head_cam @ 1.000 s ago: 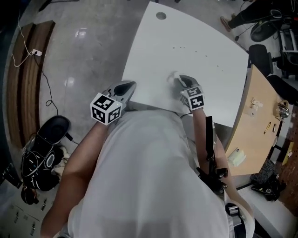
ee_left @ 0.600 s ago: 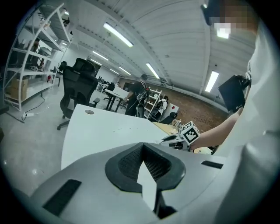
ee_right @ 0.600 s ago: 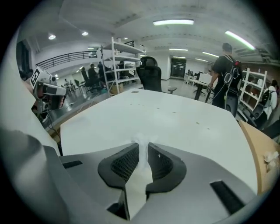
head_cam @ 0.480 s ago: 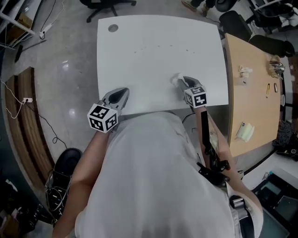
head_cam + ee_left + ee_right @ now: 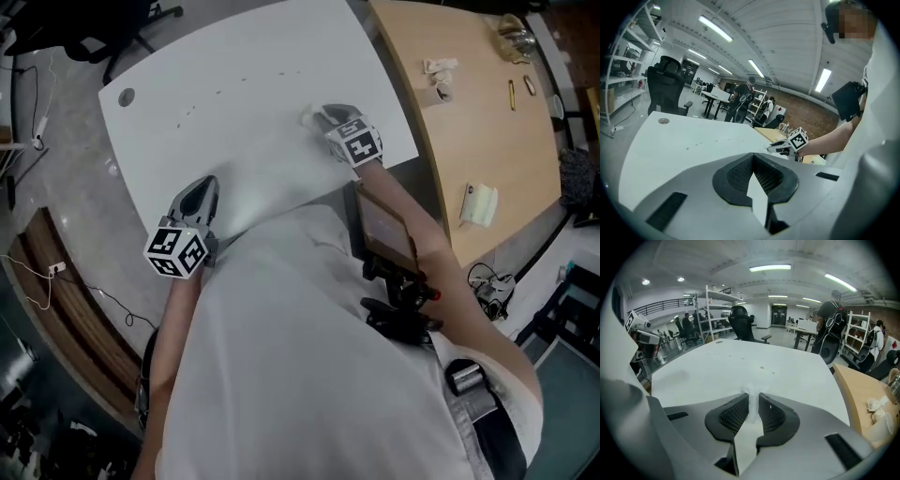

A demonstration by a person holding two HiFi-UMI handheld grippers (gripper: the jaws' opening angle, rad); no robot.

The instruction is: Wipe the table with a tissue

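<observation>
Tissue [image 5: 750, 393] sits pinched between the jaws of the right claw [image 5: 752, 399].

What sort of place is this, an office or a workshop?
Probably an open-plan office or lab workspace: a white table, a black office chair, metal shelving and strip ceiling lights.

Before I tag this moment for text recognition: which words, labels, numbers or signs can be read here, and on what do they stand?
No readable text in any view.
Left marker cube, on the left gripper: black-and-white square patterns only, no letters.
Right marker cube, on the right gripper: the same kind of patterns.
Pale packet on the wooden table: any print is too small to read.
</observation>
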